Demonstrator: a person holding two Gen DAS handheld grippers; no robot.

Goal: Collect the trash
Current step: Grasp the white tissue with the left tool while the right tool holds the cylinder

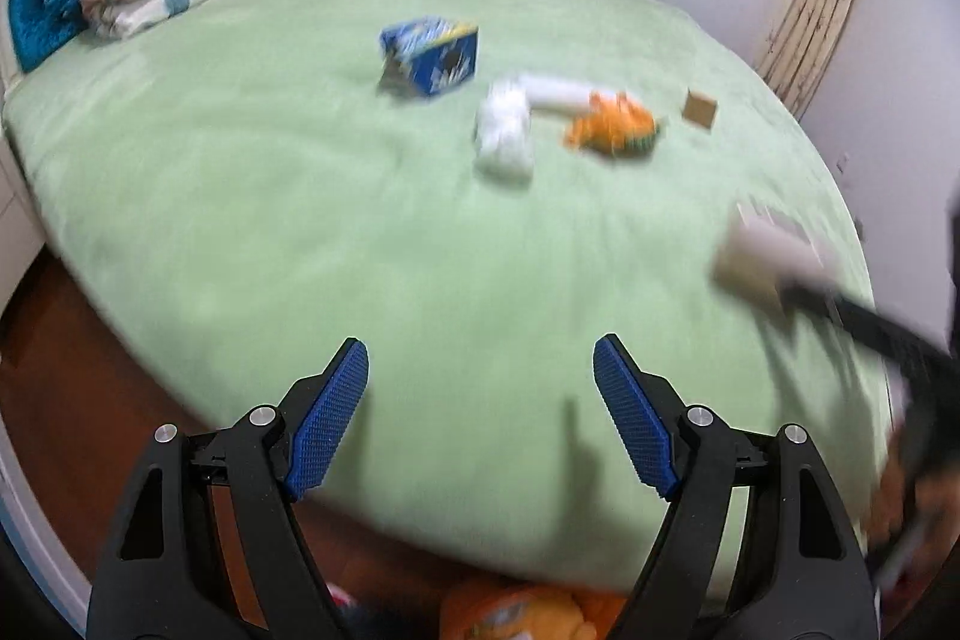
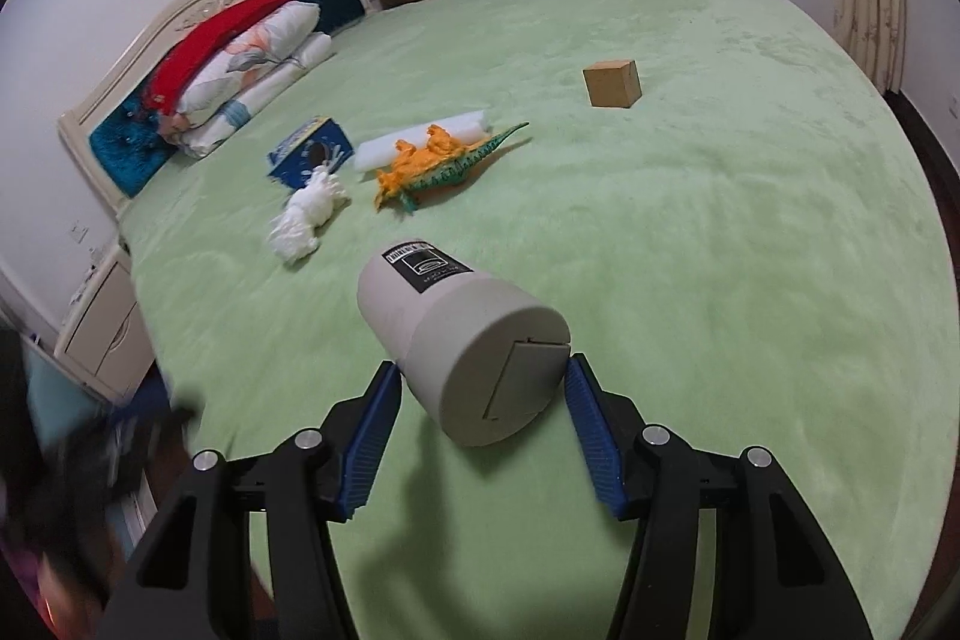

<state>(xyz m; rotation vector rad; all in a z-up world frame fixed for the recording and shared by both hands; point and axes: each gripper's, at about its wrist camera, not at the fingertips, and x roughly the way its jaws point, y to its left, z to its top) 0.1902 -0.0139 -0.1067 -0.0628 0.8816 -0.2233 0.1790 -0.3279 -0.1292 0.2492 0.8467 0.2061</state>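
Centrally in the right wrist view, a pale grey cardboard cylinder with a black-and-white label [image 2: 462, 340] sits between the blue ribbed pads of the right gripper [image 2: 483, 421]. Its flat end faces the camera, and its long axis runs away from the tongs toward the middle of the bed. The pads touch the tube's sides near this end, so the tongs appear closed on it at roughly half their span; how firm the hold is cannot be judged. The tube's shadow falls on the blanket below, suggesting it is lifted clear.

The left gripper [image 1: 480, 418] stands wide apart with nothing between its pads, above the near edge of the green fleece bed cover [image 1: 300, 196]. From that view the cylinder lies far to the right, blurred, on the right tongs.

Further items remain on the cover: a crumpled white wad of tissue or plastic [image 2: 309, 214], a white foam strip [image 2: 420, 139], a blue printed carton lying on its side [image 2: 309, 154], an orange-and-green toy dinosaur [image 2: 444, 160] and a small brown cardboard cube [image 2: 613, 83]. The wad lies ahead of both tongs; the empty left hand is probably the freer one to take it.
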